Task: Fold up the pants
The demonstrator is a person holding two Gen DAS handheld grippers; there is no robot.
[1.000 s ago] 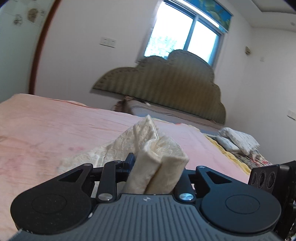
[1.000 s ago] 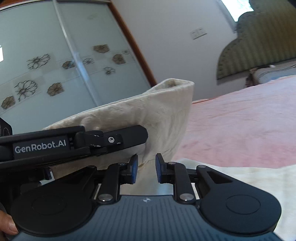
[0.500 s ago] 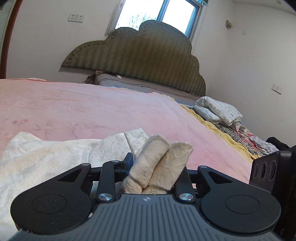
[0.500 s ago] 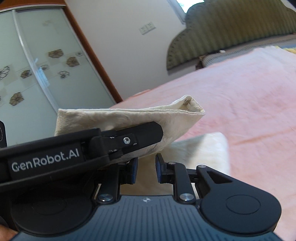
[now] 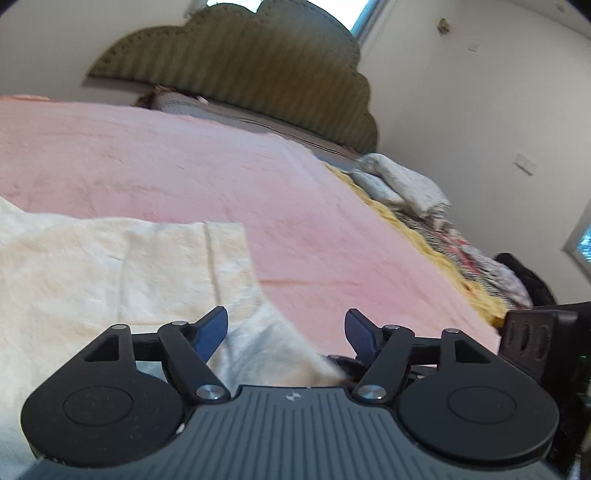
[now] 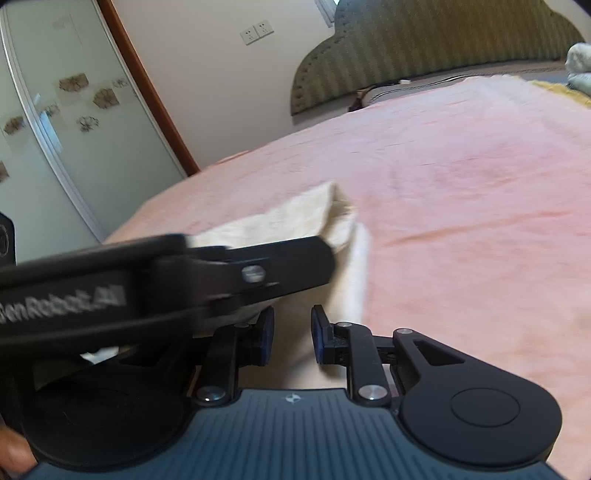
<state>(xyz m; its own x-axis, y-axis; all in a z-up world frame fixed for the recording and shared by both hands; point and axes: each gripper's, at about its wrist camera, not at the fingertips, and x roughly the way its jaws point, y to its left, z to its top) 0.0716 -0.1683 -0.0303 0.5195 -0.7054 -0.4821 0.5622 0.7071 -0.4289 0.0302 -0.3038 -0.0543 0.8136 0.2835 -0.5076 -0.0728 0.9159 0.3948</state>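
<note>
The cream pants point(image 5: 122, 273) lie spread on the pink blanket point(image 5: 184, 166) that covers the bed, near its foot and well apart from the padded headboard point(image 5: 236, 62). In the left wrist view their hemmed edge runs across the blanket toward the headboard, and a loose fold of the cloth lies low between the fingers of the left gripper point(image 5: 286, 328). That gripper's jaws have just been opening: the blue pads point(image 5: 212, 330) now stand wide apart and neither presses on the cloth, so the pants are released on that side.

In the right wrist view a folded corner of the pants point(image 6: 295, 218) points toward the headboard, partly hidden behind the black body of the left gripper point(image 6: 288, 266) that crosses the picture, blurred. The right gripper point(image 6: 293, 334) is nearly closed, with a narrow gap between its pads; pale cloth shows in that gap, but whether the pads clamp it I cannot tell.

Beyond the pants, toward the headboard's right end, a heap of patterned bedding point(image 5: 399, 184) lies at the bed's far side. Left of the headboard a wall socket point(image 6: 256, 31) and a sliding wardrobe door point(image 6: 55, 110) with flower prints stand
</note>
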